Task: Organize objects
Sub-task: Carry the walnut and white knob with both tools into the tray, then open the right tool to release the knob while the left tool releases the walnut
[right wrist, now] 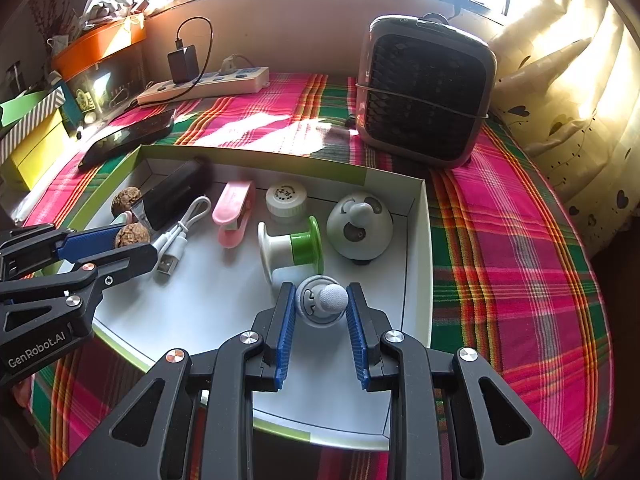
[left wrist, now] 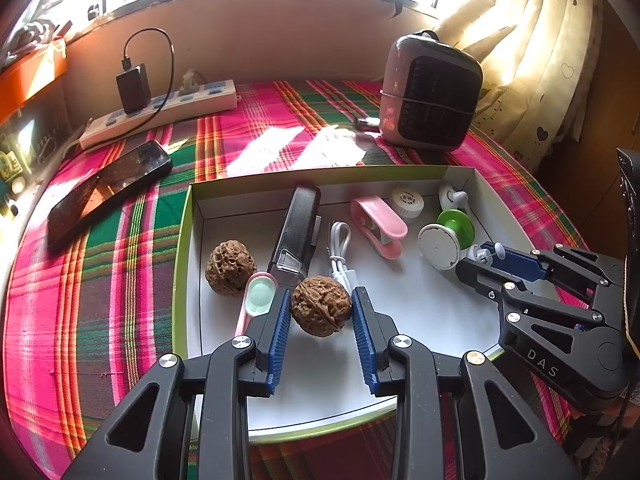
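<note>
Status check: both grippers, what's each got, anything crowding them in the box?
Left gripper closed on walnut in box. Right gripper clamped on small round smiley toy. Pink spoon beside left finger; green spool just ahead of right.

Walnuts [left wrist: 320, 311] left in box [left wrist: 182, 240], spool [left wrist: 446, 238] prob. right

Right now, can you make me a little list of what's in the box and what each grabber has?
box: white tray with green rim on plaid cloth
left gripper: around a walnut
right gripper: around a small round smiley toy
other walnut: near the box's left wall
also inside: white cable, pink clip, green-and-white spool
outside box: phone, small fan
</note>
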Tool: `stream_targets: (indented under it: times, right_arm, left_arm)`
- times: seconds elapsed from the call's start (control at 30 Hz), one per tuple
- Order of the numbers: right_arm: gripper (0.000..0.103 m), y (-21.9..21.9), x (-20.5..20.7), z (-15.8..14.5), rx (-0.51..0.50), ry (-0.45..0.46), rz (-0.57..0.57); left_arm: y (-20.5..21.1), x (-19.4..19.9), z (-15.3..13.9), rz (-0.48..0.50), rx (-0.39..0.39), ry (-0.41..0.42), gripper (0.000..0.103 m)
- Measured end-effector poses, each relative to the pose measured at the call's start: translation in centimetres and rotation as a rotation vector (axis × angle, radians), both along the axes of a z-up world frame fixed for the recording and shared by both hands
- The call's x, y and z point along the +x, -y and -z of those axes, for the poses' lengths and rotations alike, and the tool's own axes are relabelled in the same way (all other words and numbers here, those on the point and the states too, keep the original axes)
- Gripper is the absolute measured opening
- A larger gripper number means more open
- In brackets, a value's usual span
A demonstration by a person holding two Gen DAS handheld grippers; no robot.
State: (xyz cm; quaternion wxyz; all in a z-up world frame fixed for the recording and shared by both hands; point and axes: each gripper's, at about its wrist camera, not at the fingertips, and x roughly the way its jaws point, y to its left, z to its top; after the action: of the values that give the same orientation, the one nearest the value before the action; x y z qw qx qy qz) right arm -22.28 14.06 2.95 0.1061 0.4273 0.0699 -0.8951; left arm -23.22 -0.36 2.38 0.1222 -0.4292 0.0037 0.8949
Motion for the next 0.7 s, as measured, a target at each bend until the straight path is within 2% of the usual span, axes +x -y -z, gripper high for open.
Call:
stream_targets:
  times: [0.7]
  right_arm:
    - [0.029, 0.03, 0.08, -0.01, -0.013, 0.005, 0.012]
  left_arm:
    - [-0.04, 0.06, 0.00, -0.005, 0.000, 0.000, 0.033]
